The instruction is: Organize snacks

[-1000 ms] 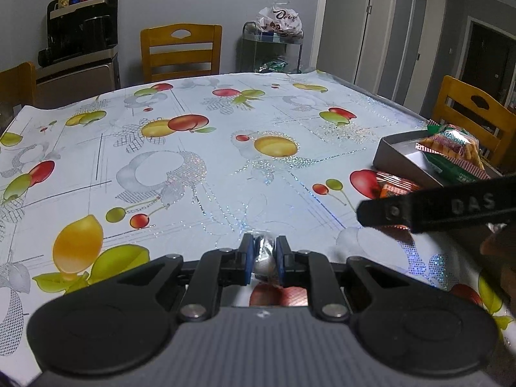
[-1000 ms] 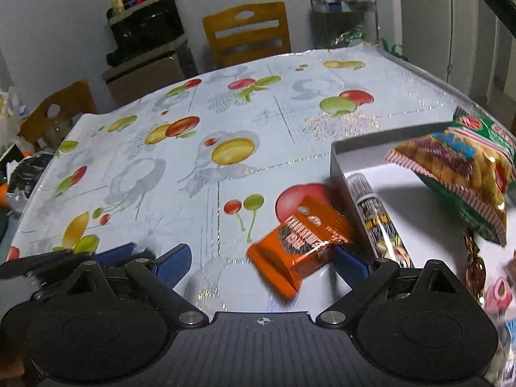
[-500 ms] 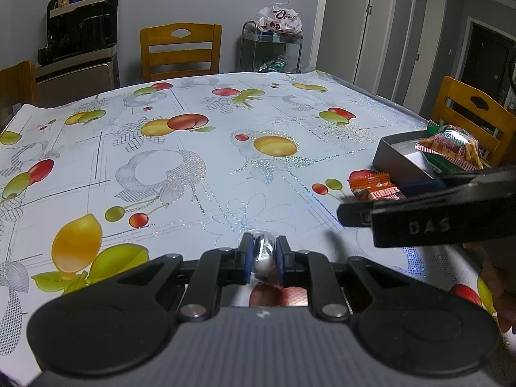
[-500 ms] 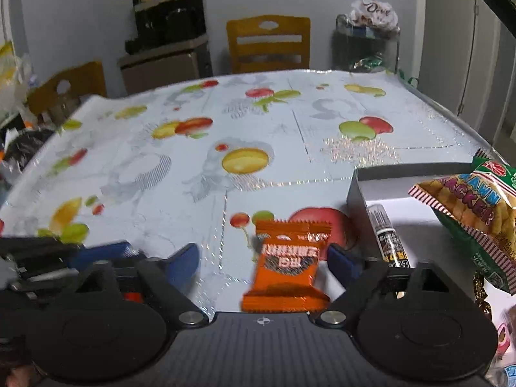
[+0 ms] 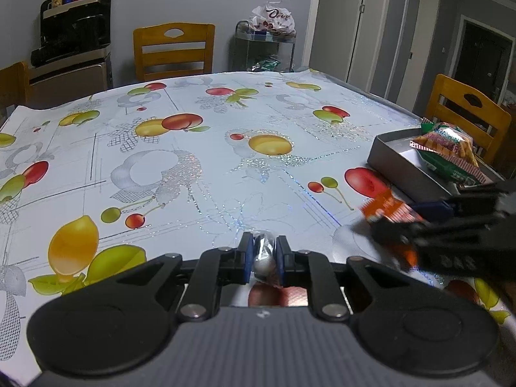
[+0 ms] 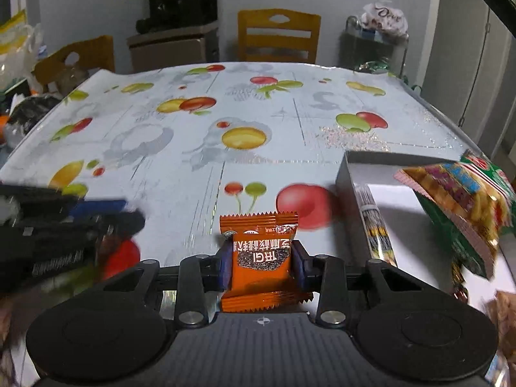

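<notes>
On the left, our left gripper (image 5: 263,254) pinches a small silvery candy (image 5: 265,253) above the table (image 5: 193,177); mid-table, our right gripper (image 6: 262,262) clamps an orange packet (image 6: 262,259) — neither boxed yet. Rightward, the box (image 6: 346,174) already holds crackers (image 6: 458,200) and a stick pack (image 6: 375,229).

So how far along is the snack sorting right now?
Done: a prawn cracker bag and a snack stick already lie in the grey box. In hand: the right gripper clamps an orange snack packet; the left gripper pinches a silvery wrapped candy. Left: both go into the box.
</notes>
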`<control>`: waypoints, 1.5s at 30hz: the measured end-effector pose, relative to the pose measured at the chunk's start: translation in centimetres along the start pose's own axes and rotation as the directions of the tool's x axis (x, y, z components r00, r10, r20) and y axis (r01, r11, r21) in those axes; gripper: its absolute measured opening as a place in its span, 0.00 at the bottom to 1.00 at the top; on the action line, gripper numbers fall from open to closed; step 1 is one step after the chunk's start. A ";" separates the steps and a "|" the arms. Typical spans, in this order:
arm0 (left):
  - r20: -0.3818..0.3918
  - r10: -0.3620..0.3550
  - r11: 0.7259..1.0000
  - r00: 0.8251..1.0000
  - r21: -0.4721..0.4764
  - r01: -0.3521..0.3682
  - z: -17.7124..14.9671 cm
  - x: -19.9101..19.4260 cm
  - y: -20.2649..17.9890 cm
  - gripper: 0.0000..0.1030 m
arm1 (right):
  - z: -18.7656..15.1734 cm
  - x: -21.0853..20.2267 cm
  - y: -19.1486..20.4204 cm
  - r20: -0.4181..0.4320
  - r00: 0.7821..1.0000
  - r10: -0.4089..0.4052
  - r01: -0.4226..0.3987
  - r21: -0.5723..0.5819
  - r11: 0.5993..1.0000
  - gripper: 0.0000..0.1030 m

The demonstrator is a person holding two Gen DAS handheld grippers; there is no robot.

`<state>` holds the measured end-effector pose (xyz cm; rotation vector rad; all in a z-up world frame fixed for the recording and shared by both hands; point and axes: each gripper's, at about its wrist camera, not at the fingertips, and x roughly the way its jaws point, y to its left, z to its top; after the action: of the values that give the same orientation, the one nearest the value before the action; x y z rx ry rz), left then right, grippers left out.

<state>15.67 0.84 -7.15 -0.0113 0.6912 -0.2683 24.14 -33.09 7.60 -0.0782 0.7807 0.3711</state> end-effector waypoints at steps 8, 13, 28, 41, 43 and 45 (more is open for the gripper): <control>-0.006 -0.035 0.998 0.999 0.049 0.036 -0.2 -0.2 -0.9 0.11 | -3.2 -3.7 -0.7 -0.012 1.000 0.020 -0.020 -0.012 1.000 0.37; -0.028 -0.121 0.987 0.992 0.101 0.124 -0.6 -0.6 -2.4 0.11 | -4.9 -5.5 -0.9 0.005 1.000 0.030 -0.030 -0.013 0.999 0.37; -0.077 -0.334 0.898 0.939 0.276 0.342 -2.6 -2.0 -6.8 0.48 | -6.6 -8.1 -0.9 0.022 0.998 0.063 -0.062 -0.057 0.996 0.67; -0.068 -0.257 0.914 0.964 0.308 0.265 -3.0 -2.0 -7.4 0.74 | -7.3 -8.0 -0.8 0.052 0.997 0.060 -0.056 -0.079 0.995 0.67; -0.051 -0.223 0.927 0.974 0.299 0.228 -3.3 -2.4 -7.5 0.74 | -7.4 -7.9 -0.9 0.063 0.996 0.071 -0.065 -0.086 0.994 0.67; -0.036 -0.200 0.935 0.979 0.292 0.201 -3.6 -2.8 -7.7 0.69 | -7.4 -7.9 -1.0 0.072 0.994 0.083 -0.077 -0.086 0.993 0.67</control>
<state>9.49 -5.58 -7.46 0.2047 0.6508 -0.5667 14.40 -37.88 7.76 -0.1108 0.6955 0.4803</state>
